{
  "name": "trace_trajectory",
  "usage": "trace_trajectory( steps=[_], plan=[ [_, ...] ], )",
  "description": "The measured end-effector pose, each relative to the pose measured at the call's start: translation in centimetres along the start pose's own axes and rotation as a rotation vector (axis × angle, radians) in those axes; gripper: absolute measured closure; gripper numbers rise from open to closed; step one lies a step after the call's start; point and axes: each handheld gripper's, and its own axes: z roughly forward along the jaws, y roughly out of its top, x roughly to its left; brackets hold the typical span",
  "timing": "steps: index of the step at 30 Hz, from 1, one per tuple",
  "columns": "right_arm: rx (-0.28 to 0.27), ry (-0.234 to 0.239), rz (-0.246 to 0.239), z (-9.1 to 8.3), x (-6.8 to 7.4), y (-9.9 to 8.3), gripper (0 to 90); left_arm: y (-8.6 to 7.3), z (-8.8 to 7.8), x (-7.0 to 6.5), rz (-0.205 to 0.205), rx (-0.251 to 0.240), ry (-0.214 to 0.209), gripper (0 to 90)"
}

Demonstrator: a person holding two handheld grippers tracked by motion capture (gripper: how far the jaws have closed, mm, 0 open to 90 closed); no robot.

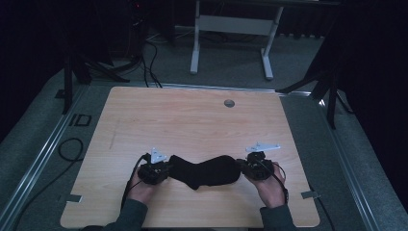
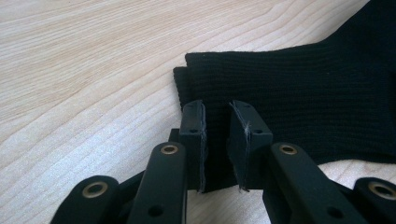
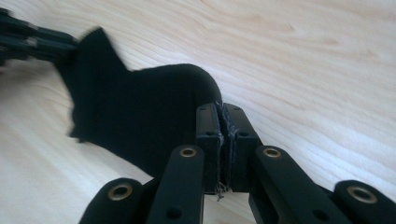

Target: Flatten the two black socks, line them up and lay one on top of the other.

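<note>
A black sock (image 1: pixel 207 172) lies stretched across the near part of the wooden table (image 1: pixel 192 120), between my two grippers. My left gripper (image 1: pixel 168 169) is at its ribbed cuff end. In the left gripper view the jaws (image 2: pixel 217 107) stand a little apart, with the cuff (image 2: pixel 303 102) running in between them. My right gripper (image 1: pixel 240 167) is at the toe end. In the right gripper view its jaws (image 3: pixel 223 109) are pressed together on the edge of the sock (image 3: pixel 149 121). The left gripper (image 3: pixel 32 44) shows blurred at the sock's far end.
A round cable hole (image 1: pixel 229 103) sits near the table's far edge. Behind the table stand a white desk frame (image 1: pixel 231 38), dark tripod legs (image 1: pixel 332 91) and floor cables (image 1: pixel 149 57). Bare wood stretches beyond the sock.
</note>
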Motion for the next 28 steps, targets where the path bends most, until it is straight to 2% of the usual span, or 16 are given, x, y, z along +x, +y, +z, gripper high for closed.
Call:
trace_trajectory(
  steps=[4, 7, 12, 14, 19, 24, 28],
  plan=[
    [0.028, -0.024, 0.027, 1.3, -0.9, -0.8, 83.5, 0.0, 0.0, 0.0, 0.0, -0.001, 0.001, 76.3],
    [0.03, -0.075, 0.057, 2.0, -1.8, -1.2, 70.7, 0.0, 0.0, 0.0, 0.001, -0.001, 0.001, 76.3],
    [-0.004, -0.068, 0.077, 1.8, -2.7, -1.3, 56.3, 0.0, 0.0, 0.0, 0.003, -0.001, 0.002, 76.2],
    [-0.009, -0.067, 0.085, 1.8, -3.0, -1.4, 53.2, 0.0, 0.0, 0.0, -0.005, -0.001, 0.001, 75.8],
    [-0.011, -0.078, 0.085, 2.2, -3.7, -1.6, 49.9, 0.0, -0.2, 0.2, -0.022, -0.011, -0.018, 72.3],
    [-0.012, -0.103, 0.087, 2.4, -4.3, -1.8, 49.1, 0.2, -0.9, 0.2, -0.02, -0.063, -0.029, 68.2],
    [-0.018, -0.119, 0.107, 2.4, -5.0, -2.0, 47.3, 0.3, -1.4, 0.6, -0.037, -0.093, -0.027, 65.5]
  ],
)
